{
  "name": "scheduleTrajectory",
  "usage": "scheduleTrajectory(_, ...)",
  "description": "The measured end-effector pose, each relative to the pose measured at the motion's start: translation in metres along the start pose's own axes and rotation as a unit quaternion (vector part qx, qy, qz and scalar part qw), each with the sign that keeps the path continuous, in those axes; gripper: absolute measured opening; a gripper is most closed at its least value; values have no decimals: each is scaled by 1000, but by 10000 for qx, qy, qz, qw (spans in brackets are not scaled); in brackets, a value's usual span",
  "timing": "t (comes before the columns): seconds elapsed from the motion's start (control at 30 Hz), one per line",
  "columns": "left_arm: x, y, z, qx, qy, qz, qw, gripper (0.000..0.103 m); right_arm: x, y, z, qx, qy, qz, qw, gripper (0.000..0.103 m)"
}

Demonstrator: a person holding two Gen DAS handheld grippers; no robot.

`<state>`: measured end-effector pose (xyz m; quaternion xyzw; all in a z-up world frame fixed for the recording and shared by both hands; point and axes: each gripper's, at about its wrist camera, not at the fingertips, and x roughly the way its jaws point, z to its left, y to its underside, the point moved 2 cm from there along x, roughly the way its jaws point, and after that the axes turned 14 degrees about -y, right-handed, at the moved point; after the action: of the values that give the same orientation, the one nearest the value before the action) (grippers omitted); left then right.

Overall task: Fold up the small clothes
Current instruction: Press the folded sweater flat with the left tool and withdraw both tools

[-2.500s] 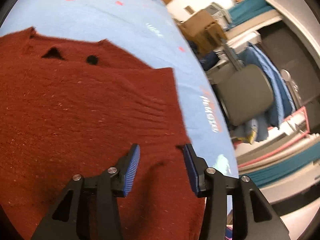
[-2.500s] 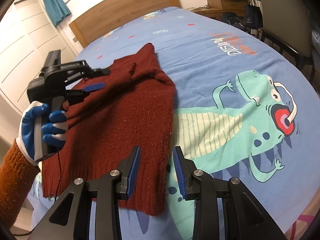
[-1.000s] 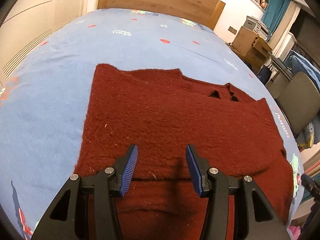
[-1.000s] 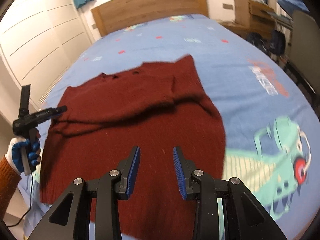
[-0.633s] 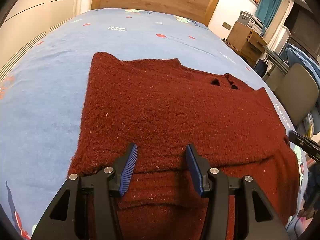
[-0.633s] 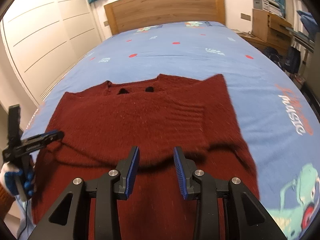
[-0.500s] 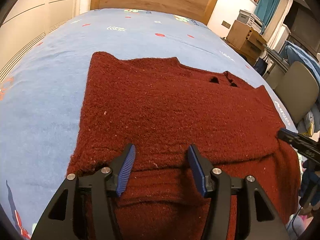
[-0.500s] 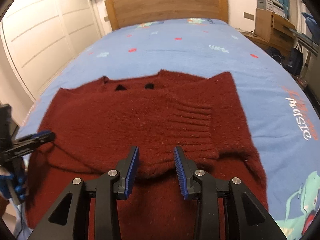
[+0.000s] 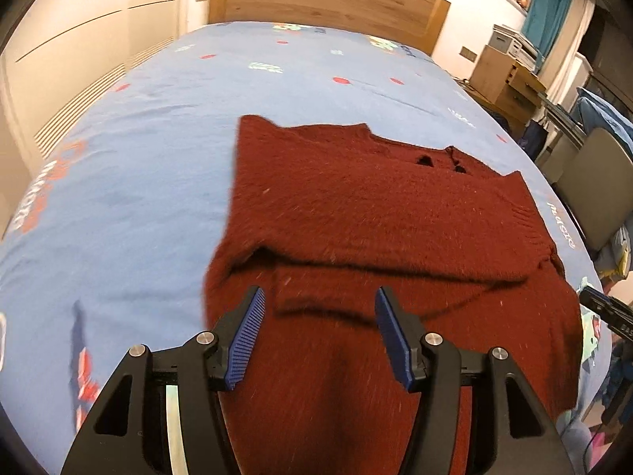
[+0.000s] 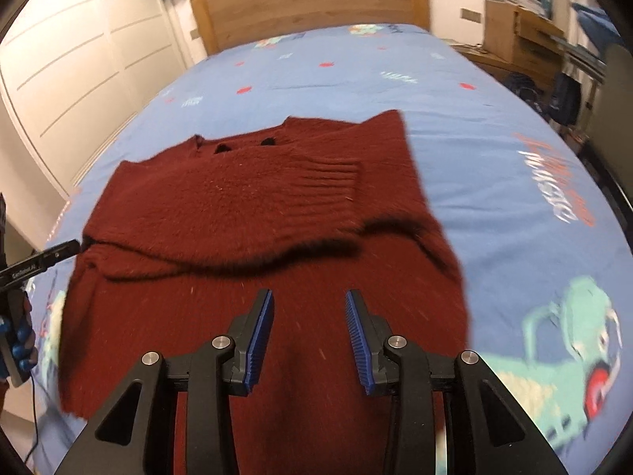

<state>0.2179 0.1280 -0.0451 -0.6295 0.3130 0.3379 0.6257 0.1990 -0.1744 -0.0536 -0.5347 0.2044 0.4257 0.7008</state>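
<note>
A dark red knitted sweater (image 9: 376, 206) lies on the blue bed sheet (image 9: 118, 198), with its upper part folded over so a raised fold edge crosses it. My left gripper (image 9: 319, 297) hovers open over the lower left part, nothing between its blue pads. My right gripper (image 10: 309, 297) hangs over the sweater (image 10: 257, 206) lower middle; its jaws are opening and hold nothing. In the right wrist view the left gripper (image 10: 39, 263) shows at the left edge, its tip by the sweater's side, held by a blue-gloved hand (image 10: 16, 340).
A wooden headboard (image 10: 308, 0) stands at the far end of the bed. White wardrobe doors (image 10: 79, 59) line the left. A grey chair (image 9: 593, 198) and a wooden cabinet (image 9: 506, 83) stand to the right. A green dinosaur print (image 10: 573, 336) marks the sheet.
Both grippers have drawn back from the sweater, so more bed shows. The fold edge across the sweater now stands out more, and both pairs of jaws are a little wider.
</note>
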Motion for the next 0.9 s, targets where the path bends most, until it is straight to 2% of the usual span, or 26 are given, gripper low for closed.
scheduleTrajectory(0.1,-25,16,11,-101,-71,41,9999,54,-33,20,-4,149,48,-120,9998,47)
scheduleTrajectory(0.33,-83,50,33,-406,-141,45,9991,58,-91,63,-2,270,89,-275,9992,51)
scheduleTrajectory(0.6,-146,78,43,-636,-163,-190,9977,60,-153,95,8,412,-150,-724,9964,54)
scheduleTrajectory(0.9,-168,93,44,-709,-206,-297,9968,60,-189,113,5,593,-342,-1054,9921,55)
